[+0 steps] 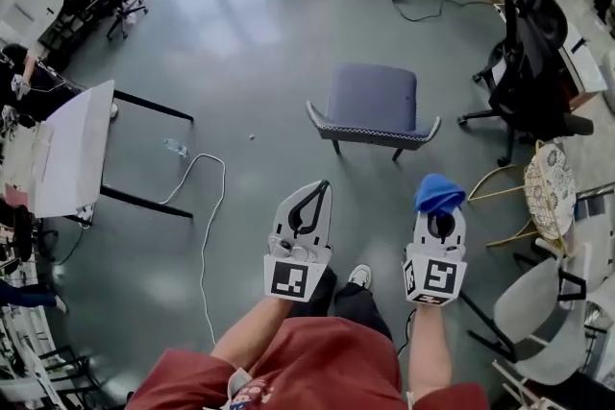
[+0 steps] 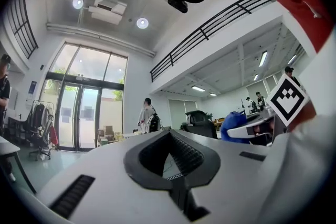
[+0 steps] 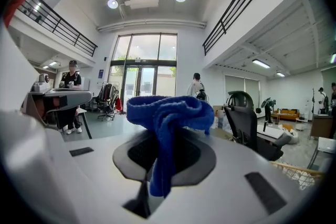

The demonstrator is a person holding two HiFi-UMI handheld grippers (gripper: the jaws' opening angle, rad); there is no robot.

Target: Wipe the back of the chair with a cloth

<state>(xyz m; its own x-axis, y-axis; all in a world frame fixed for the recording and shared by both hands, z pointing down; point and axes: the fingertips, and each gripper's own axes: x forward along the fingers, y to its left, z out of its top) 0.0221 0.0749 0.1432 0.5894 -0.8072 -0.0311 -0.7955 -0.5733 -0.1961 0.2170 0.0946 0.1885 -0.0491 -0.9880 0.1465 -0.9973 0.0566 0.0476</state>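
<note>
Currently I have both grippers held low in front of me over the grey floor (image 1: 240, 43), with the chair (image 1: 375, 101) standing ahead of them and touching neither. From the head view it is a blue-grey chair on dark legs, its near edge trimmed in a checked band, and from this steep angle I cannot tell which panel is the back. My right gripper (image 1: 439, 218) has its jaws clamped on the cloth (image 1: 439, 193), a blue towelling rag. In the right gripper view the cloth (image 3: 167, 123) bunches up above the jaw tips, and one tail hangs down through the dark opening between the jaws. My left gripper (image 1: 322, 190) holds nothing. In the left gripper view its jaws meet at the tips, and only floor shows through the hollow behind them. The two grippers sit side by side, apart from each other, the left one nearer the chair's left corner and the right one below its right corner. Off to my left stands a white table (image 1: 72, 149), with a white cable (image 1: 205, 216) trailing across the floor beside it. A black office chair (image 1: 533, 62) is at the far right, a round wire table (image 1: 551, 189) sits nearer me on that side, and my shoe (image 1: 359, 276) shows between the grippers.
</note>
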